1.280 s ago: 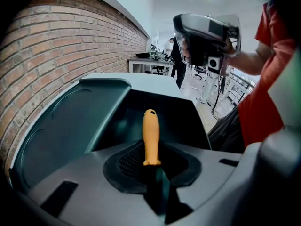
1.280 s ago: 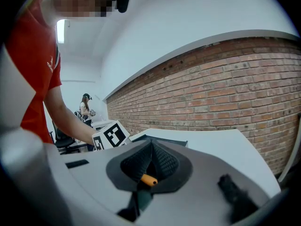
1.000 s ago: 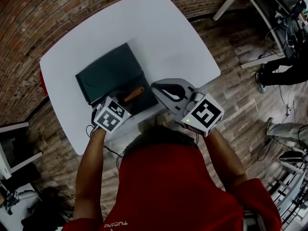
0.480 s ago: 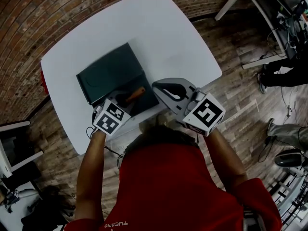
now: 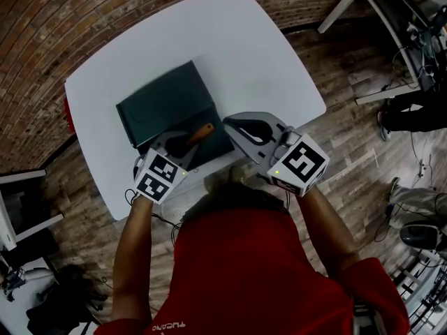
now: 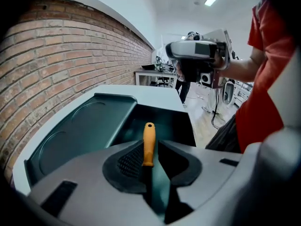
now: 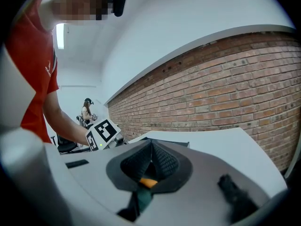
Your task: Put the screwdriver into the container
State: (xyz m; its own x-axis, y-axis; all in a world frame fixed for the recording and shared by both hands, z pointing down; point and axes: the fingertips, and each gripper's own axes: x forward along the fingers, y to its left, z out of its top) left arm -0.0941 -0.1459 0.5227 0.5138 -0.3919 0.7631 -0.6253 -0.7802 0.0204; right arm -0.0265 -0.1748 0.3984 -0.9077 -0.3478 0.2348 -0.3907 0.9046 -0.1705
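Two grippers up, one busy. The left gripper (image 6: 150, 150) has its fingers clenched on the screwdriver (image 6: 148, 135) shaft, with the orange handle poking out over the open container (image 6: 178, 119) on the desk (image 5: 244, 40). The right gripper (image 7: 150, 147) hangs nearby, fingers pressed together on nothing. We reckon we're at the drop-in: lower it, then let go.

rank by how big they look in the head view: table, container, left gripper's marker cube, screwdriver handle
1. table
2. container
3. marker cube on the left gripper; it sits nearer the camera, which may inflate its apparent size
4. screwdriver handle
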